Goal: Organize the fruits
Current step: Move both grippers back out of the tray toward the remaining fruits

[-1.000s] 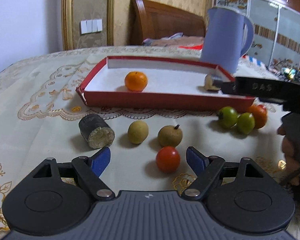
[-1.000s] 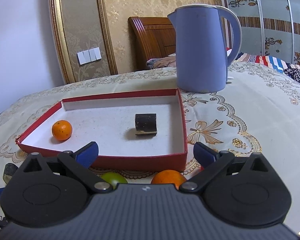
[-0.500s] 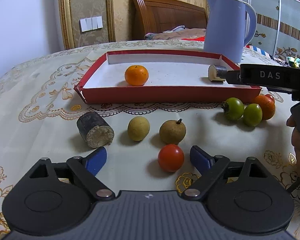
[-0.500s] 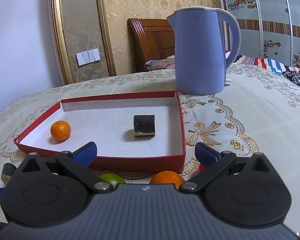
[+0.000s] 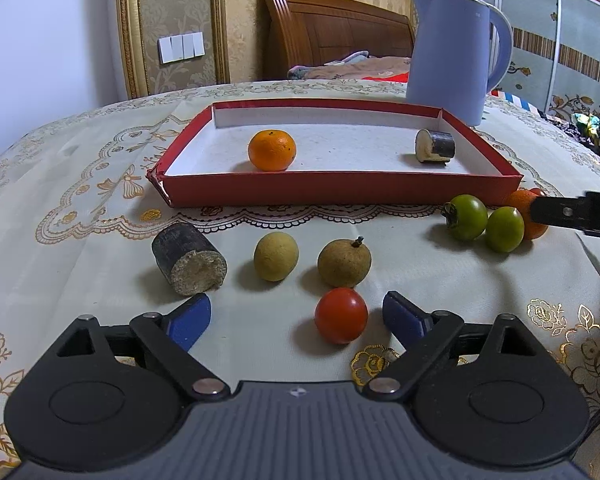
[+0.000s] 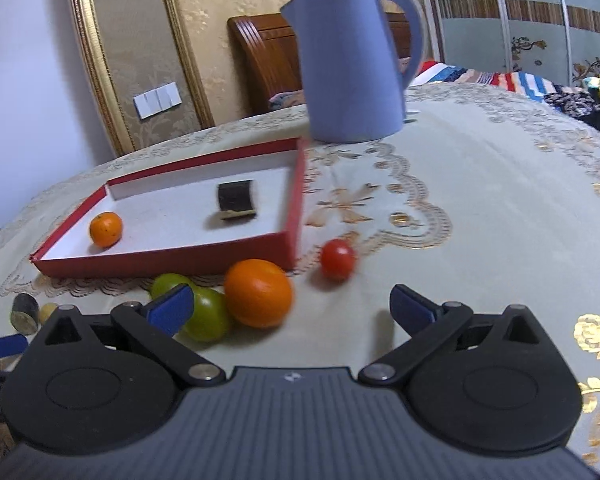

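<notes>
A red tray (image 5: pixel 340 187) holds a small orange (image 5: pixel 272 149) and a dark sugarcane piece (image 5: pixel 435 146). On the cloth in front lie another sugarcane piece (image 5: pixel 188 259), two tan longans (image 5: pixel 276 256) (image 5: pixel 344 263), a red tomato (image 5: pixel 341 315), two green fruits (image 5: pixel 465 216) (image 5: pixel 504 229) and an orange (image 5: pixel 520 204). My left gripper (image 5: pixel 296 316) is open, the tomato between its fingers. My right gripper (image 6: pixel 292 306) is open just before the orange (image 6: pixel 258 293), with green fruits (image 6: pixel 204 314) at its left finger and a red tomato (image 6: pixel 337 259) beyond. The tray (image 6: pixel 172 258) lies to its left.
A blue kettle (image 5: pixel 456 52) stands behind the tray's far right corner, also in the right wrist view (image 6: pixel 352 60). The table wears a cream embroidered cloth (image 5: pixel 80 216). A wooden headboard and wardrobe are behind.
My right gripper drew back from over the tray and dropped behind the orange and green fruits. My left gripper rose slightly; the red tomato stays between its fingers.
</notes>
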Available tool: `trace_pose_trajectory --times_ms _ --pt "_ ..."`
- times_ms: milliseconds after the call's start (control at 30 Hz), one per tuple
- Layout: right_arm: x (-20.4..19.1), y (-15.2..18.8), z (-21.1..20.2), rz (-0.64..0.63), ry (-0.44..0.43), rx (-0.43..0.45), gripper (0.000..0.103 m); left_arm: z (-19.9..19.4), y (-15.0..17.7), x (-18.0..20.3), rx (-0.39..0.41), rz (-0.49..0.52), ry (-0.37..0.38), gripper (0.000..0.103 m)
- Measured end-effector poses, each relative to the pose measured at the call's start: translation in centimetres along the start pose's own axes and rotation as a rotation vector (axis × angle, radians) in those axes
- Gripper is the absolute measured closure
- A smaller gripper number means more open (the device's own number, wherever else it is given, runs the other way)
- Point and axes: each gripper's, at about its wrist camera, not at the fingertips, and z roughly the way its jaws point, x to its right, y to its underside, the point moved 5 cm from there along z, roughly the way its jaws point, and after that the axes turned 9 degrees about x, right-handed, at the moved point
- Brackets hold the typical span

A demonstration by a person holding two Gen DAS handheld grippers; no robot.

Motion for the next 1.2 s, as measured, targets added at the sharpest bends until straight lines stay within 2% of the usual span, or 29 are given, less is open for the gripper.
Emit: trace_pose_trajectory --times_ms 100,300,500,767,833,933,1000,1200 --pt "1.3 0.4 -0.7 -0.023 0.030 0.004 0.000 0.0 0.0 0.0 0.000 0.000 0.000 0.009" --pt "3.6 0.5 -1.0 0.078 0.028 0.001 0.000 0.0 0.0 0.0 0.000 0.000 0.000 0.009" --pt "2.6 0.8 -1.3 -0.053 0.066 -0.015 0.000 0.1 0.0 -0.2 -0.004 -0.011 -0.006 0.005" --pt "3.3 0.3 -1.2 -0.041 0.072 -0.019 0.000 0.1 0.1 -0.3 -0.004 -0.012 -0.009 0.004" --pt "3.7 -0.3 -0.7 -0.071 0.127 0.006 0.000 0.1 0.1 -0.4 -0.005 -0.012 -0.010 0.004" --pt "4.3 -0.9 1.0 -0.110 0.194 -0.021 0.001 0.1 0.1 -0.4 -0.005 -0.012 -0.010 0.004" --pt "4.4 -0.9 2.4 -0.098 0.164 -0.083 0.012 0.1 0.1 -0.4 -0.005 -0.012 -0.010 0.004" --pt "3.4 -1.3 4.3 -0.117 0.162 -0.096 0.012 0.1 0.1 -0.4 -0.005 -0.013 -0.010 0.004"
